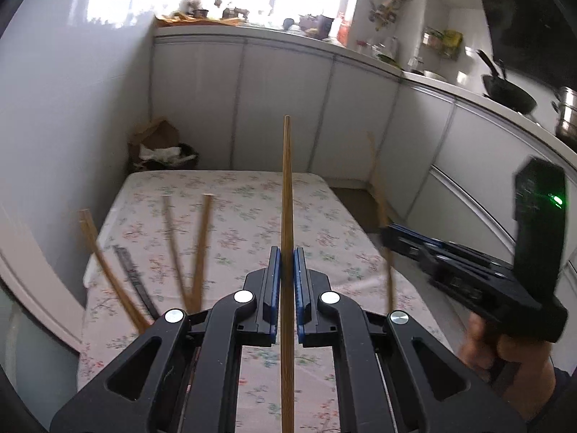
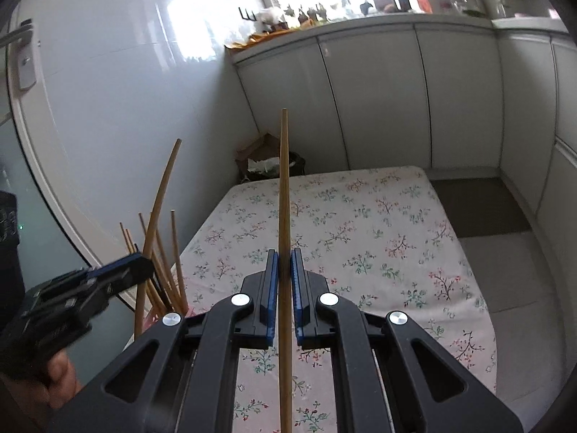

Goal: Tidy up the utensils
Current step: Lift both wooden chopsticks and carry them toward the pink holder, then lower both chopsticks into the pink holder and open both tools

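- Left gripper [image 1: 287, 263] has its blue pads clamped on one wooden chopstick [image 1: 287, 195], which pokes straight out past the fingertips.
- Right gripper [image 2: 285, 263] is doing the same, pinching its own chopstick [image 2: 284, 187].
- Loose chopsticks [image 1: 196, 249] lie on the floral tablecloth [image 1: 324, 231], off to the left of the left jaws.

floral tablecloth [image 2: 360, 238], white cabinets [image 2: 378, 83], wok [image 1: 508, 92], steel pot [image 1: 566, 115]
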Demonstrator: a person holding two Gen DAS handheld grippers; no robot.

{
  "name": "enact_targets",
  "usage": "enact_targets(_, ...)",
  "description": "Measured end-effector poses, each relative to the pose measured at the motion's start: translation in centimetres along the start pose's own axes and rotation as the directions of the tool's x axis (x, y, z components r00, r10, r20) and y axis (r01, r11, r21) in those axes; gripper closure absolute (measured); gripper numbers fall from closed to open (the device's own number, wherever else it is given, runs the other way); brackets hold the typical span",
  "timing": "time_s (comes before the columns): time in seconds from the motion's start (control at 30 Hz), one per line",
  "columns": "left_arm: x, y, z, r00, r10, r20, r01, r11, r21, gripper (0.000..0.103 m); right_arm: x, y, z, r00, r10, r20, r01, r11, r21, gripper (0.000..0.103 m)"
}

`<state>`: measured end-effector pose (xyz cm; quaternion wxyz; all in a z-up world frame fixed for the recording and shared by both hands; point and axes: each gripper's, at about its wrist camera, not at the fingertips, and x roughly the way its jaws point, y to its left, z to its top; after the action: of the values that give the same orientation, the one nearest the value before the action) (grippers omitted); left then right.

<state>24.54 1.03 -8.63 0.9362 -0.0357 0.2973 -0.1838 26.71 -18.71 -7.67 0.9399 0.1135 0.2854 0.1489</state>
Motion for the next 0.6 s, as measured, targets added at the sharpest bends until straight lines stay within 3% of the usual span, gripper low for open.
enact_targets(0.17, -0.7, 3.1, -0.1, 0.997, 0.074, 0.035, -0.072, 0.996, -0.052, 0.097, -1.0, 0.6, -0.1, 1.000, 0.014, 0.022, -0.013, 1.000, -0.021, 0.096)
enact_targets(0.3, -1.4, 5.9, -0.2, 0.981, 0.166, 0.101, -0.152, 0.979, -0.137, 0.097, -2.4, 1.3, 0.2, 0.993, 0.076, 0.096, -0.075, 0.997, -0.010, 0.096)
enact_targets(0.37, -1.5, 7.0, -0.4, 0.975, 0.183, 0.129, -0.157, 0.970, -0.186, 0.097, -2.8, 1.7, 0.3, 0.986, 0.106, 0.132, -0.106, 0.994, -0.008, 0.096)
enact_targets(0.47, -1.5, 7.8, -0.8, 0.957, 0.216, 0.192, -0.172, 0.960, -0.223, 0.097, -3.1, 2.7, 0.3, 0.976, 0.133, 0.170, -0.133, 0.991, -0.012, 0.096)
enact_targets(0.6, -0.8, 7.8, -1.5, 0.921, 0.281, 0.270, -0.226, 0.950, -0.217, 0.097, -2.6, 3.9, -0.1, 0.973, 0.151, 0.174, -0.148, 0.988, -0.034, 0.096)
